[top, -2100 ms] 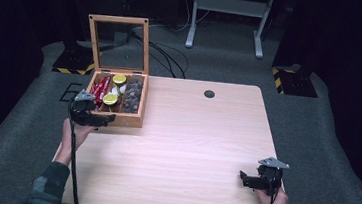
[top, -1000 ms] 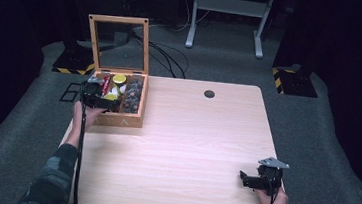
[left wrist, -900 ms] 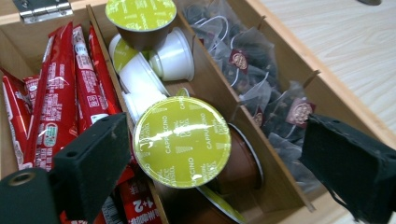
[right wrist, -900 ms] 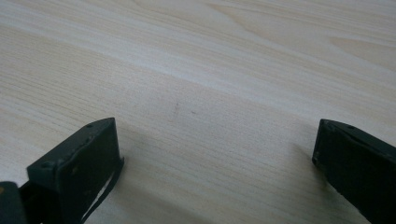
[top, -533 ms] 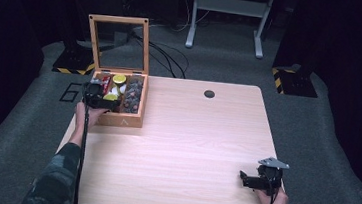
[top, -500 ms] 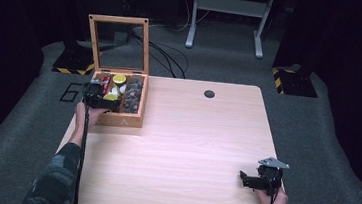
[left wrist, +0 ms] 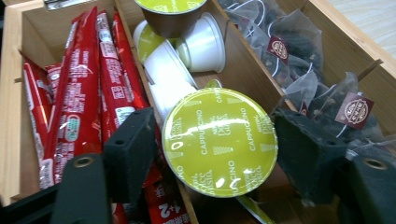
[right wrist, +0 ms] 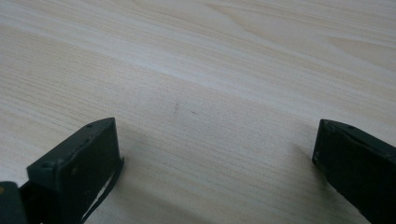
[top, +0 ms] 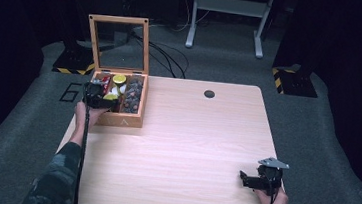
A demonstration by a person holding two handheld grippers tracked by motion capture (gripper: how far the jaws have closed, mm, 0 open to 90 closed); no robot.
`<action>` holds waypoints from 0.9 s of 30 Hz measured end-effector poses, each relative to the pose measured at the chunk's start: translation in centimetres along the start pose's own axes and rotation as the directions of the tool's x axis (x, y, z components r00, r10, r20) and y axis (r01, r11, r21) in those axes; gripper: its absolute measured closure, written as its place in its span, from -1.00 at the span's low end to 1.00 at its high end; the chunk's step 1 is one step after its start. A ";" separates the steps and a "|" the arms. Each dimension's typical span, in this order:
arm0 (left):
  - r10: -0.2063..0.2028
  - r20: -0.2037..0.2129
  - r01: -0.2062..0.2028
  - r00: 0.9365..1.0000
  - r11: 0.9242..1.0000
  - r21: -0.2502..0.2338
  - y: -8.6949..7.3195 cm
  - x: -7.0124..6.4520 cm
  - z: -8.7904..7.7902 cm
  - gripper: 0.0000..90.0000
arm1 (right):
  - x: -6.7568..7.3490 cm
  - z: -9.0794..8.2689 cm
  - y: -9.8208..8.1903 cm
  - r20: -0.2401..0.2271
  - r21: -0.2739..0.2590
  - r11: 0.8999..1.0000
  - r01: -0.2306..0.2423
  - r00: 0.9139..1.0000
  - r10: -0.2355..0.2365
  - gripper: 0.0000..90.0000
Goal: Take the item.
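Closing my left gripper (left wrist: 217, 149) on the green-lidded cappuccino capsule (left wrist: 219, 141) in the middle compartment of the wooden box (top: 117, 121); the jaws have just been narrowing and flank its lid, though I can't quite tell if the pads press yet. My right gripper (right wrist: 215, 158) rests wide apart on the table (top: 186, 132), parked clear.

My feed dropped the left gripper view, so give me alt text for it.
The left hand-held gripper has just been closing on a green-lidded cappuccino capsule in a wooden box's middle compartment, both pads at its rim. Red stick sachets lie left, tea bags right.
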State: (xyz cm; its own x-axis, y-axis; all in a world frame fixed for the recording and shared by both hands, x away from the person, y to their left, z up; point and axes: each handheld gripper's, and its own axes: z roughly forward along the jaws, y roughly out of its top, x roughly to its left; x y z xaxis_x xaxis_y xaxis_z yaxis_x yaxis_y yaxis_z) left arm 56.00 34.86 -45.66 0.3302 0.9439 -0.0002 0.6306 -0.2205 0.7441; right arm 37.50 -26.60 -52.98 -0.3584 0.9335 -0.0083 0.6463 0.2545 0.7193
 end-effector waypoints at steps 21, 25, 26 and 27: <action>0.023 0.004 -0.023 1.000 0.998 -0.059 0.4 -0.6 -1.2 -0.17 | 0.0 0.0 0.0 0.005 -0.005 1.000 0.000 1.000 0.000 -1.00; 0.025 0.007 -0.025 1.000 0.997 -0.072 0.5 -0.7 -1.5 -0.17 | 0.0 0.0 0.0 0.004 -0.004 1.000 -0.004 1.000 0.004 -1.00; 0.027 0.009 -0.027 1.000 0.997 -0.075 0.5 -0.6 -1.6 -0.17 | 0.0 0.0 0.0 0.004 -0.005 1.000 0.000 1.000 0.000 -1.00; 0.027 0.009 -0.026 1.000 0.997 -0.073 0.5 -0.6 -1.8 -0.17 | 0.0 0.0 0.0 0.005 -0.005 1.000 -0.003 1.000 0.003 -1.00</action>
State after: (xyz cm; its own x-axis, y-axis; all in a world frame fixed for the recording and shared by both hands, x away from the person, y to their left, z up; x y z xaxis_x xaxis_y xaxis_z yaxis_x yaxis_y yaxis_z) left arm 54.84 34.59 -44.10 0.3531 0.9355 0.0139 0.5690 -0.2265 0.7905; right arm 37.45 -26.58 -52.99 -0.3536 0.9354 -0.0097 0.6440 0.2509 0.7227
